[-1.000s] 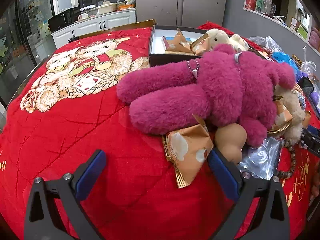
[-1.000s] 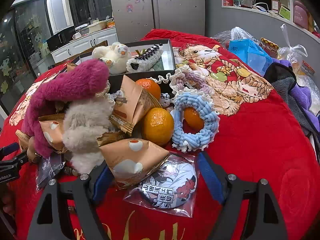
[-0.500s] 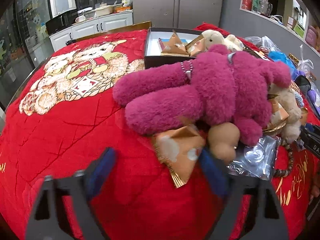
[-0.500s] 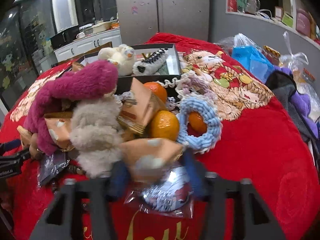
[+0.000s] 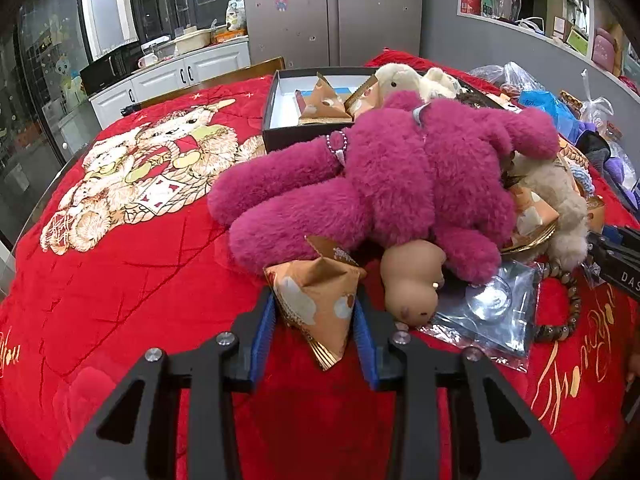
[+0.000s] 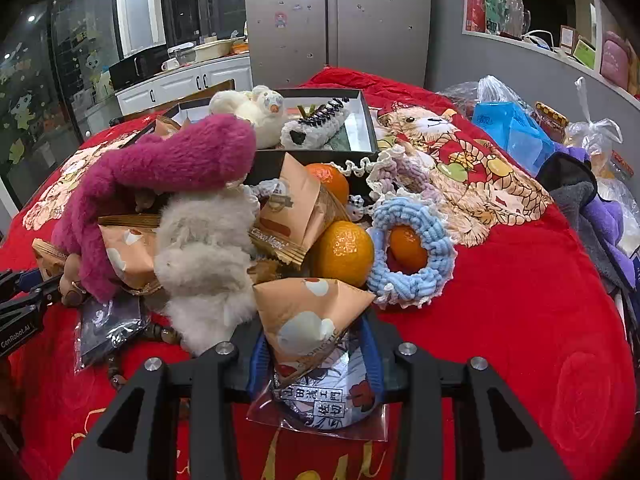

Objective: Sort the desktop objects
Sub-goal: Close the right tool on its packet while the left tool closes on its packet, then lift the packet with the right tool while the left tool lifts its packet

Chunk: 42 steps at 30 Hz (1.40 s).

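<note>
Behind pkts: pink plush, oranges.

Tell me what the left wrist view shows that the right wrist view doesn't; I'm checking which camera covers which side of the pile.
Only the left wrist view: the left gripper closing on an orange snack packet, with a tan rubbery toy beside it.

Only the right wrist view: the right gripper closing on another orange packet above a bagged round badge, plus oranges and a blue crocheted ring.

Both: the magenta plush bear, the black box, the red blanket.
</note>
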Available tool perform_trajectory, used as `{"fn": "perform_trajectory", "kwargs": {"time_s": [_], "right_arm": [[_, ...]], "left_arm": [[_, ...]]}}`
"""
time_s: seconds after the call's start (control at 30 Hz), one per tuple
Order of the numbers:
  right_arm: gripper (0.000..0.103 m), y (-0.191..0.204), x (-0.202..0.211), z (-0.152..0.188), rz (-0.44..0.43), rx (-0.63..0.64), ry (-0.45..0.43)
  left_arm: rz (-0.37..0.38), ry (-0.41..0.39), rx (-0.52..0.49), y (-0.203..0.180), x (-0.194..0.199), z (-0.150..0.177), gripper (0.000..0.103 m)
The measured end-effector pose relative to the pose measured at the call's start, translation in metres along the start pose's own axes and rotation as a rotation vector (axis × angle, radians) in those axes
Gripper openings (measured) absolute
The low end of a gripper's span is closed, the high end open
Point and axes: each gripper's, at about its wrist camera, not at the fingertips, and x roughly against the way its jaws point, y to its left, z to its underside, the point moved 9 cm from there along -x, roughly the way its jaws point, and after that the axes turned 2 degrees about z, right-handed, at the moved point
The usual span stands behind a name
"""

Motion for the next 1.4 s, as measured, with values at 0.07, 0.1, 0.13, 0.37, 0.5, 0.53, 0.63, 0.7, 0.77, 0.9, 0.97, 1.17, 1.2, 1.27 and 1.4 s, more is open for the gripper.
{"fn": "perform_trajectory", "kwargs": {"time_s": [0.07, 0.1, 0.13, 0.37, 0.5, 0.53, 0.63, 0.7, 0.77, 0.9, 0.97, 1.17, 1.2, 1.27, 1.4], "right_arm": [[0.039, 0.0, 0.001, 0.0, 0.001, -0.001, -0.004], [0.039, 0.0, 0.003, 0.0, 0.005, 0.001, -0.009], [0.039, 0.0, 0.004, 0.0, 0.007, 0.003, -0.014], [0.039, 0.006, 0.014, -0.001, -0.039, 0.004, -0.044], [0.039, 0.006, 0.024, -0.003, -0.071, -0.032, -0.065], [0.039, 0.005, 0.028, -0.004, -0.07, -0.035, -0.072], [0.039, 0.007, 0.041, -0.01, -0.064, -0.028, -0.096], [0.039, 0.01, 0.053, -0.015, -0.075, -0.022, -0.119], [0.039, 0.015, 0.064, -0.02, -0.078, -0.01, -0.143], [0.039, 0.03, 0.083, -0.028, -0.109, 0.012, -0.178], [0.039, 0.04, 0.091, -0.029, -0.12, 0.037, -0.186], [0.039, 0.058, 0.098, -0.035, -0.14, 0.063, -0.193], [0.039, 0.06, 0.099, -0.035, -0.142, 0.066, -0.196], [0.039, 0.065, 0.1, -0.036, -0.148, 0.076, -0.192], [0.039, 0.072, 0.103, -0.039, -0.155, 0.089, -0.192]], "left_arm": [[0.011, -0.01, 0.004, 0.001, 0.004, 0.0, 0.037], [0.015, -0.014, 0.008, 0.001, 0.005, 0.0, 0.037], [0.016, -0.019, 0.012, 0.001, 0.007, 0.0, 0.037], [0.062, -0.034, 0.058, 0.002, 0.017, 0.001, 0.037], [0.069, -0.059, 0.072, 0.0, 0.028, -0.004, 0.037], [0.073, -0.069, 0.073, -0.002, 0.033, -0.006, 0.037], [0.074, -0.097, 0.07, -0.008, 0.048, -0.012, 0.037], [0.073, -0.108, 0.072, -0.011, 0.057, -0.016, 0.037], [0.072, -0.115, 0.074, -0.014, 0.065, -0.018, 0.037], [0.076, -0.13, 0.075, -0.018, 0.078, -0.023, 0.037], [0.067, -0.134, 0.077, -0.019, 0.082, -0.025, 0.037], [0.056, -0.134, 0.077, -0.021, 0.09, -0.03, 0.037], [0.054, -0.134, 0.075, -0.021, 0.09, -0.031, 0.037], [0.056, -0.133, 0.072, -0.023, 0.091, -0.033, 0.037], [0.062, -0.14, 0.065, -0.029, 0.093, -0.038, 0.037]]}}
